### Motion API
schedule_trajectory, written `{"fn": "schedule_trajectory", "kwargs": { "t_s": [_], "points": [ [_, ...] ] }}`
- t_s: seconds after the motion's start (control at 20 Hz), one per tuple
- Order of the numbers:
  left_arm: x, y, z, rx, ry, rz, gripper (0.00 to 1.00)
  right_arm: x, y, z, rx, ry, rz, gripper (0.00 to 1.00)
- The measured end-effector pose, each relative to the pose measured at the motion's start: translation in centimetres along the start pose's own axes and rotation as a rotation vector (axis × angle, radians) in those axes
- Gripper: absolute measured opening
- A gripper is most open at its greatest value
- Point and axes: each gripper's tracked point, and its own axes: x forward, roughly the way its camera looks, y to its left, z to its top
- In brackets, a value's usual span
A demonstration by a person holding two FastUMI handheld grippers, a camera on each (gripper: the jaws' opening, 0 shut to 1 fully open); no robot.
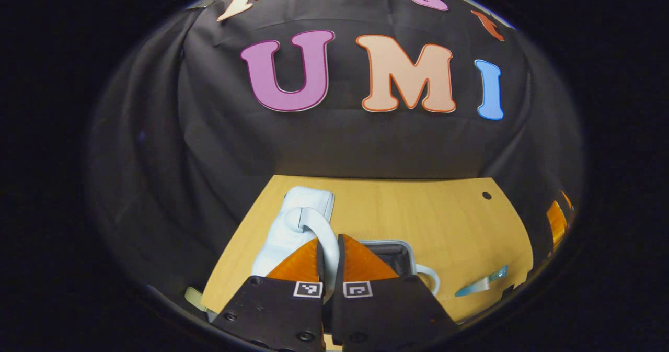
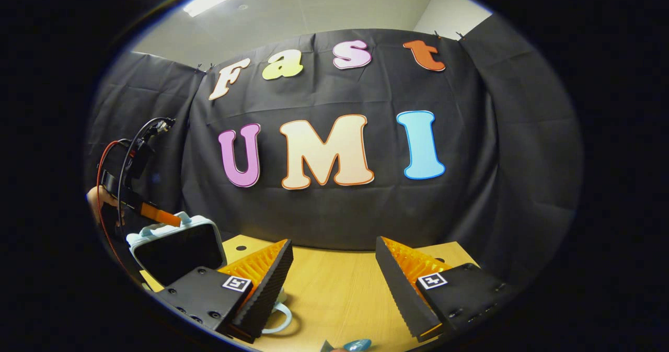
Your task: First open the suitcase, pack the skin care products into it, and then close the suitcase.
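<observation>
Suitcase is partly open — lid raised at lower left of the right gripper view, dark inside facing the camera. Opening looks underway, not finished. Packing and closing are still to do, as far as I can judge.

Left gripper sits at bottom centre of the left gripper view, clenched on the suitcase's pale handle, which runs up between the two fingers. In the right gripper view the same gripper shows far off at left, above the lid's top edge, w/ a hand behind it and cables looping up — it's holding the lid from above.

Right gripper is released, fingers wide apart at the bottom of its view, hovering low over the counter and grasping nothing.

Skin care: a bluish tube lies on the counter at lower right of the left gripper view, outside the case; something teal at the bottom edge of the right gripper view may be the same, can't tell.
</observation>
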Motion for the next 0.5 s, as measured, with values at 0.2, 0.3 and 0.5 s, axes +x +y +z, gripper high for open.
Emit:
{"fn": "schedule_trajectory", "kwargs": {
  "t_s": [0.2,0.3,0.5],
  "points": [
    [1.0,5.3,0.0,-0.014,-0.006,0.065,0.00,0.5,1.8,0.0,-0.005,-0.011,-0.023,0.99],
    [1.6,8.2,-0.2,0.009,-0.005,0.113,0.00,0.7,2.5,0.0,-0.010,-0.015,-0.038,0.99],
    [2.6,13.1,-1.0,-0.017,-0.003,0.162,0.00,1.2,4.0,-0.4,-0.009,-0.008,-0.060,0.99]
  ]
}}
